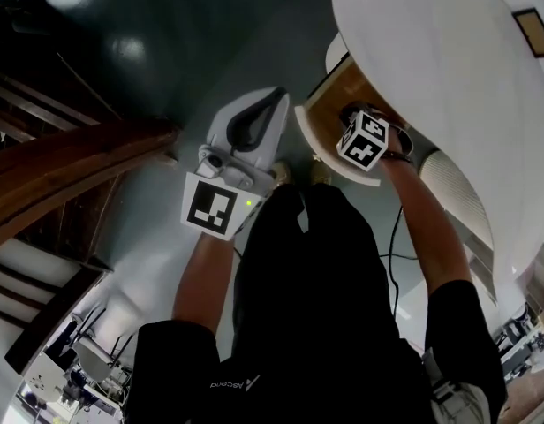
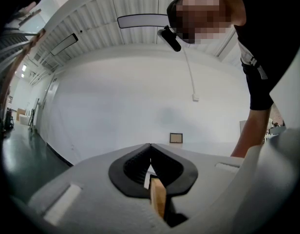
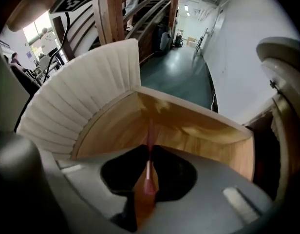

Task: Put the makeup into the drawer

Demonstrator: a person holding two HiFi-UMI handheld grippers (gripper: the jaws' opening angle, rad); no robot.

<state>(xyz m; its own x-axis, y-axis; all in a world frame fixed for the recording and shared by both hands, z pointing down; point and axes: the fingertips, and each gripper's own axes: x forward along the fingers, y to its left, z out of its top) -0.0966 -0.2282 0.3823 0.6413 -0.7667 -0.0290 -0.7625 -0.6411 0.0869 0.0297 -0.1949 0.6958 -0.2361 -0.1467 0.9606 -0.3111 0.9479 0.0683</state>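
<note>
The white dresser's drawer (image 1: 328, 101) stands pulled out, its wooden inside (image 3: 198, 126) showing. My right gripper (image 3: 150, 149) reaches down into it, shut on a thin pink makeup stick (image 3: 150, 130) that pokes out past the jaw tips toward the drawer's far corner. In the head view only that gripper's marker cube (image 1: 365, 140) shows over the drawer; its jaws and the makeup are hidden. My left gripper (image 1: 279, 95) hangs over the floor just left of the drawer, shut with nothing in it. The left gripper (image 2: 150, 145) faces a bare white wall.
The rounded white dresser top (image 1: 431, 60) fills the upper right. The drawer's ribbed white front (image 3: 77, 101) curves around its left side. A wooden stair rail (image 1: 78, 166) runs along the left over the dark green floor (image 1: 148, 42). A black cable (image 1: 394, 237) hangs by my right arm.
</note>
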